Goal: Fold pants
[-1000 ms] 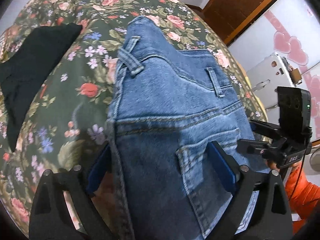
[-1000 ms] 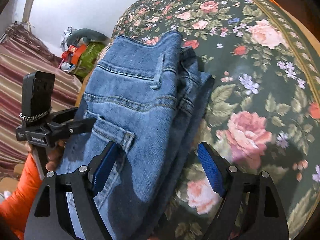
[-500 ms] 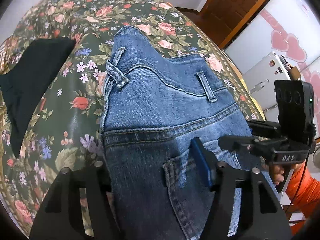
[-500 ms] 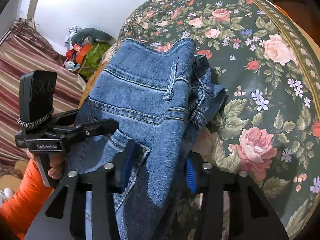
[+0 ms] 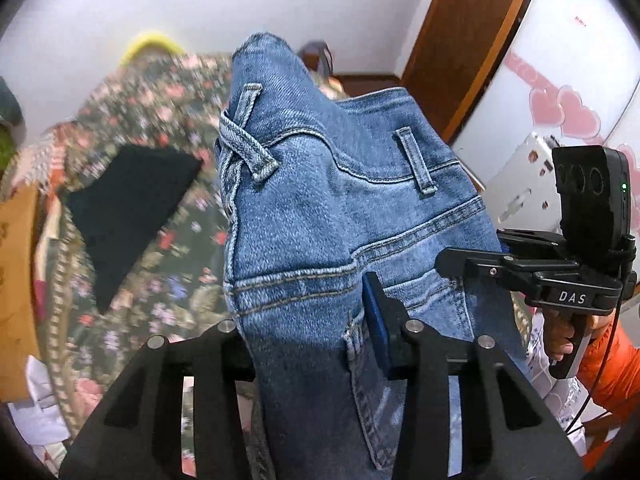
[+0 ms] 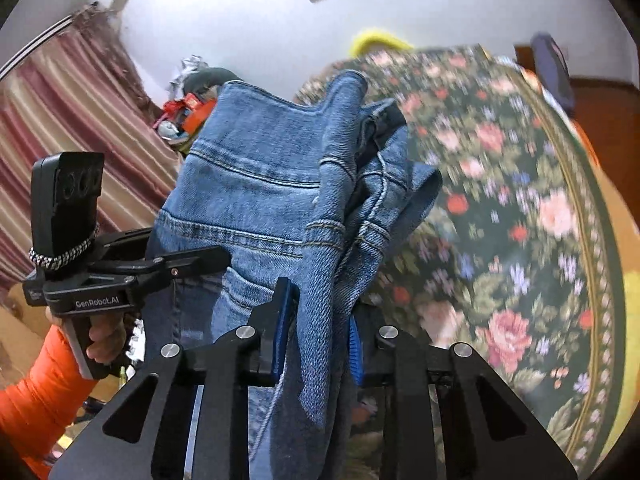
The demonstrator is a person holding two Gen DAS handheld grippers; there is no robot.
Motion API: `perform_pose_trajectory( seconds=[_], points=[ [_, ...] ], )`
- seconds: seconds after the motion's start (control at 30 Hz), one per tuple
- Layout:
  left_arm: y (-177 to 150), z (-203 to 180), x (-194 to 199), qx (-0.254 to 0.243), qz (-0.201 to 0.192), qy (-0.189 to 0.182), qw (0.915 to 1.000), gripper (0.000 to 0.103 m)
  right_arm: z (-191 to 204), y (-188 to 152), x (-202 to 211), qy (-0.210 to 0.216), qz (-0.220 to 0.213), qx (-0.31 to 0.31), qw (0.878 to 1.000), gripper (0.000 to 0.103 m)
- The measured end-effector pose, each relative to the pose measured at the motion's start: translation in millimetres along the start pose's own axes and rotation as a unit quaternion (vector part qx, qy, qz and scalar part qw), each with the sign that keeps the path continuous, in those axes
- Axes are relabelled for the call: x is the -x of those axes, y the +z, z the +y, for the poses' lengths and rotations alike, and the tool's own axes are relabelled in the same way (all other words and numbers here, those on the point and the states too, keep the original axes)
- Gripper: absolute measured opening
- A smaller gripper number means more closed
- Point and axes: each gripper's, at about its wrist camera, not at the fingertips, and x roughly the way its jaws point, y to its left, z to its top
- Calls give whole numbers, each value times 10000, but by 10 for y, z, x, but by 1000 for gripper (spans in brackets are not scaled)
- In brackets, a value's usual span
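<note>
The blue jeans (image 5: pixel 336 208) hang lifted above the floral bedspread (image 5: pixel 152 120), waistband end pointing up and away. My left gripper (image 5: pixel 308 328) is shut on the denim near the back pocket, at one side edge. My right gripper (image 6: pixel 316 332) is shut on the bunched denim (image 6: pixel 280 184) at the other edge. Each gripper shows in the other's view: the right one in the left wrist view (image 5: pixel 560 280), the left one in the right wrist view (image 6: pixel 100 272).
A black garment (image 5: pixel 124 208) lies on the bedspread to the left. The floral bedspread (image 6: pixel 500 200) spreads to the right in the right wrist view. A wooden door (image 5: pixel 468 40) and a white cabinet with pink hearts (image 5: pixel 568 92) stand at the right. A striped curtain (image 6: pixel 60 128) hangs at the left.
Both grippers closed on the jeans, then lifted them off the bedspread. Both views tilted up and now show the walls behind.
</note>
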Motion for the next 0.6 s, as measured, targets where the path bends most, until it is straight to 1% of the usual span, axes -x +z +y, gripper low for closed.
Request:
perform_pose_trajectory(
  seconds=[0.03, 0.17, 0.33, 0.47, 0.6],
  points=[
    [14, 4, 114, -18, -124, 74, 9999, 41, 72, 50, 22, -24, -83, 70, 9999, 18],
    [72, 81, 528, -25, -581, 310, 9978, 40, 353, 240, 66, -23, -299, 385, 9988, 18],
    [209, 250, 871, 11, -994, 655, 9929, 39, 699, 526, 19, 11, -500, 756, 9959, 17],
    [380, 572, 1090, 190, -1278, 853, 9879, 39, 995, 827, -100, 44, -603, 1122, 9918, 17],
    [529, 908, 1172, 318, -1491, 1052, 9827, 39, 1164, 1134, -326, 67, -643, 1325, 9891, 17]
  ],
)
